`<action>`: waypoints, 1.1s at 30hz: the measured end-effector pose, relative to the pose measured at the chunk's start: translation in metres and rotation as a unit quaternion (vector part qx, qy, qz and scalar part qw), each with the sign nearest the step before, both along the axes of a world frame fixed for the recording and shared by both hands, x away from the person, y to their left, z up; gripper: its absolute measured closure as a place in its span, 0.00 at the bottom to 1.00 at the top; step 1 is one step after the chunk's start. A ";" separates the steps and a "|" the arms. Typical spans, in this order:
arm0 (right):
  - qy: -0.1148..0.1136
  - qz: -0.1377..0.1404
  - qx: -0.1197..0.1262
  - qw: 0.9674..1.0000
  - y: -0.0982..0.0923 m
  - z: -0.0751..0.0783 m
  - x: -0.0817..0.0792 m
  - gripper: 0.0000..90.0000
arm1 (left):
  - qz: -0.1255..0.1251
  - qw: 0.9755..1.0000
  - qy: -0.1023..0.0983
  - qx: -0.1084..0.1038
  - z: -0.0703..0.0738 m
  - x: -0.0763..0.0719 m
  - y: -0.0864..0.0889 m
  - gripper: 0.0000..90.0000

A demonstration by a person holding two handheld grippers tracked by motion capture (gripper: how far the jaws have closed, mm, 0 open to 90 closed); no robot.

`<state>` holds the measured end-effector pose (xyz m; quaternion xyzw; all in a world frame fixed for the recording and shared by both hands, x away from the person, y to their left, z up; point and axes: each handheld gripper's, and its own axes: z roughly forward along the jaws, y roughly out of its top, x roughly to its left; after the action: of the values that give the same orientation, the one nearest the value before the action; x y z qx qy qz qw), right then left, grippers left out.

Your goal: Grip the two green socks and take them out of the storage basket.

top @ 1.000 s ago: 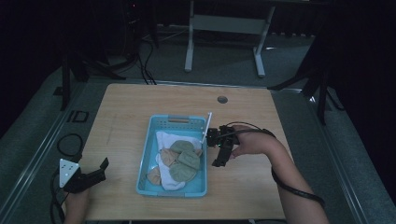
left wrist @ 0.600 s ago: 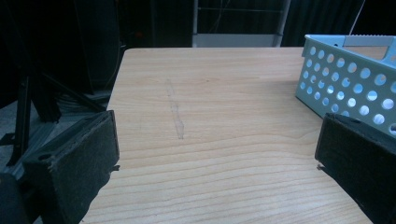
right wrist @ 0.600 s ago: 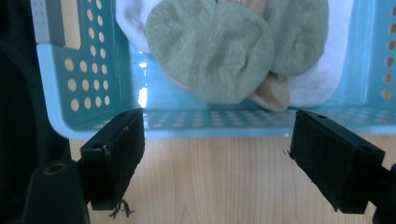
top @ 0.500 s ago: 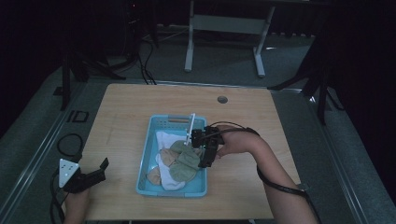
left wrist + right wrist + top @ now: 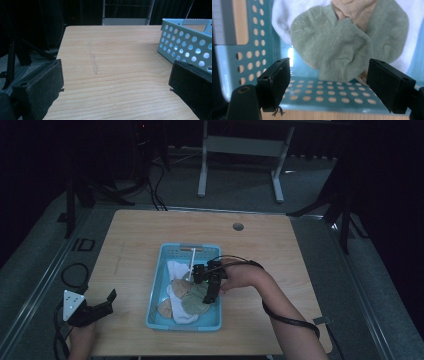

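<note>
- The green sock (image 5: 197,301) lies bunched in the blue basket (image 5: 159,275) at the middle of the bench (image 5: 140,235), toward the basket's 5 o'clock corner, on top of white (image 5: 176,269) and tan socks (image 5: 165,308).
- Crumpled as it is, its long axis cannot be told.
- The right hand-held gripper (image 5: 209,292) hangs over the basket's 3 o'clock rim, jaws wide apart, holding nothing.
- The right gripper view shows the green sock (image 5: 337,47) between and beyond the jaws, untouched.
- The left hand-held gripper (image 5: 102,304) rests near the bench's 8 o'clock corner, jaws wide and empty.
- The left gripper view adds the basket's perforated wall (image 5: 185,45).
</note>
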<state>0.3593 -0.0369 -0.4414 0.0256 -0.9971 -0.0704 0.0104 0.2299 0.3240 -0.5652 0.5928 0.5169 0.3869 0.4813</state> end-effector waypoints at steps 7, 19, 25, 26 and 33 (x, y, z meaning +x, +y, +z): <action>0.002 0.001 -0.013 1.000 0.008 -0.021 -0.001 0.22 | 0.000 1.000 -0.001 -0.001 0.000 0.000 0.000 0.00; 0.000 0.001 -0.029 1.000 0.015 -0.038 0.001 0.43 | -0.001 1.000 0.000 -0.002 0.000 0.000 0.000 0.00; -0.012 -0.005 -0.041 0.999 0.020 -0.042 0.002 0.56 | -0.003 1.000 0.001 -0.001 0.000 0.000 0.000 0.00; -0.021 -0.006 -0.042 0.999 0.021 -0.043 0.003 0.63 | -0.003 1.000 0.001 -0.002 0.000 0.000 0.000 0.00; -0.035 0.001 -0.042 0.999 0.020 -0.036 0.003 0.93 | -0.002 1.000 0.001 -0.002 0.000 0.000 0.000 0.00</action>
<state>0.3618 -0.0165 -0.4779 0.0289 -0.9989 -0.0279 -0.0236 0.2302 0.3244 -0.5652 0.5932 0.5173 0.3839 0.4828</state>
